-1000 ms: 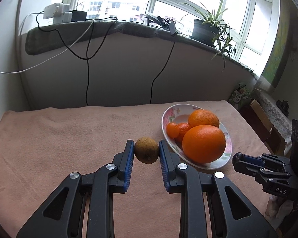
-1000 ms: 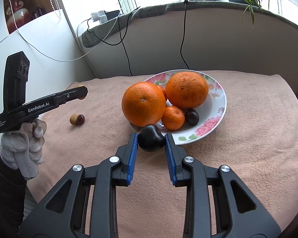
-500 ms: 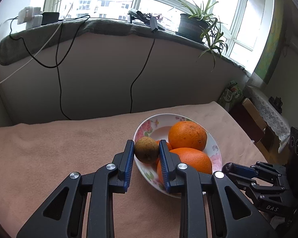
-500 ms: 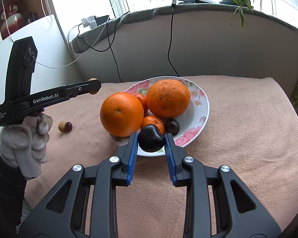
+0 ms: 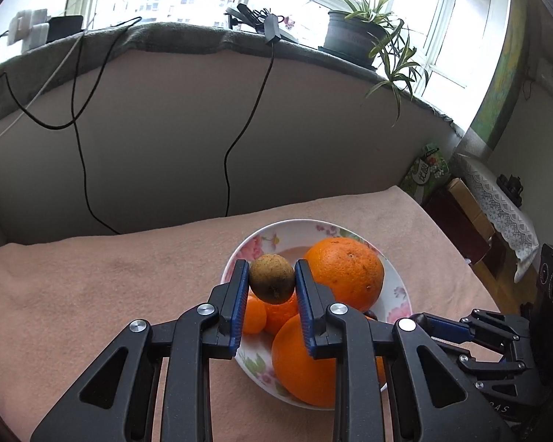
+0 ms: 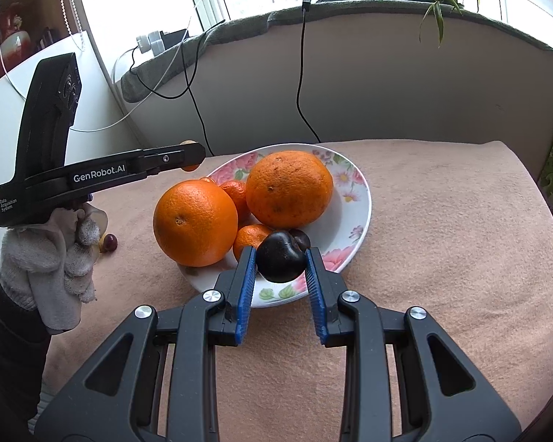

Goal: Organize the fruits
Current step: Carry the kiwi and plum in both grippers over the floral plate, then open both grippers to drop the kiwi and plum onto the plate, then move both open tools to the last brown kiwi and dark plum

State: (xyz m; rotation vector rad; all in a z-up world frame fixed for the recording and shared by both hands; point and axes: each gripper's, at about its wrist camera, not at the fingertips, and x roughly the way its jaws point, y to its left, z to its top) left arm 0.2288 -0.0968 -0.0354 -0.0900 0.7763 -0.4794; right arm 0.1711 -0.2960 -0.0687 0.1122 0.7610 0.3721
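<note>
Clamping: a brown fruit (image 5: 272, 278) is held by the left claw (image 5: 271, 283) above the floral bowl (image 6: 357, 221) | a dark fruit (image 6: 280, 260) is gripped by the right claw (image 6: 281, 263) over the bowl's near rim | bowl is set mid-worktop (image 6: 442, 239), oranges (image 6: 289, 188) inside.

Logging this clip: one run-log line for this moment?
left hand-held gripper: shut on brown fruit | right hand-held gripper: shut on dark fruit | both over plate
</note>
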